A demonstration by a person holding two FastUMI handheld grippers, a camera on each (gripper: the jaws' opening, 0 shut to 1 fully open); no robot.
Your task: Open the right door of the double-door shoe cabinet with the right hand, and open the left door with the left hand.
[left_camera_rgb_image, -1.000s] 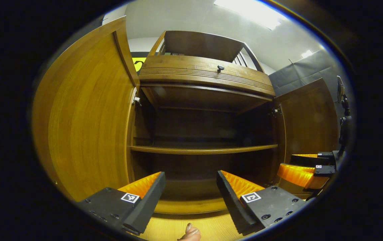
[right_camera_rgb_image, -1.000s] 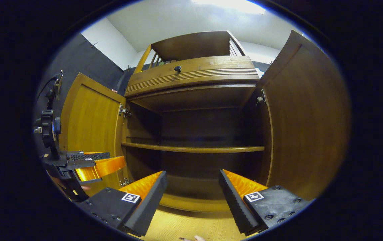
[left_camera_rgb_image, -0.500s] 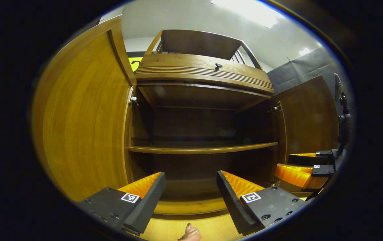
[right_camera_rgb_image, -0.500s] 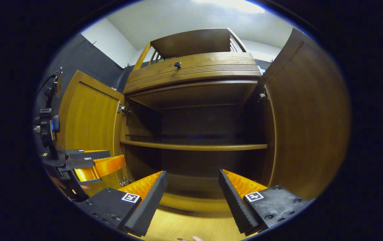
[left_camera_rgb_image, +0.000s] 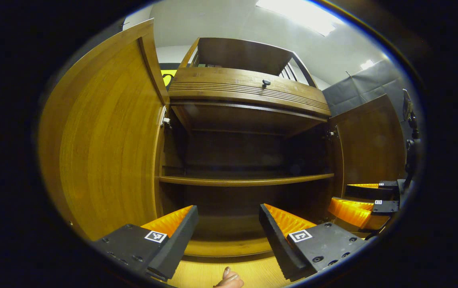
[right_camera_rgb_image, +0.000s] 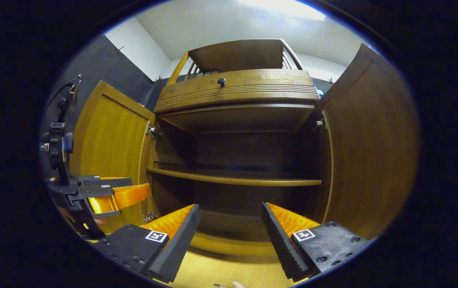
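Our views tipped down a little. Both doors, left door (left_camera_rgb_image: 105,148) and right door (right_camera_rgb_image: 369,152), stand open beside our spread, empty fingers (left_camera_rgb_image: 173,236).

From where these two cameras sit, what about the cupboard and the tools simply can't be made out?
- Back of the open wooden shoe cabinet: in both views, deep shadow hides the rear wall beyond the shelf.
- Railed top compartment: left gripper view, its front board hides the contents.
- Left door and right door: outer faces and handles turn away.
- Left gripper: right gripper view, its body is cut off at the edge.
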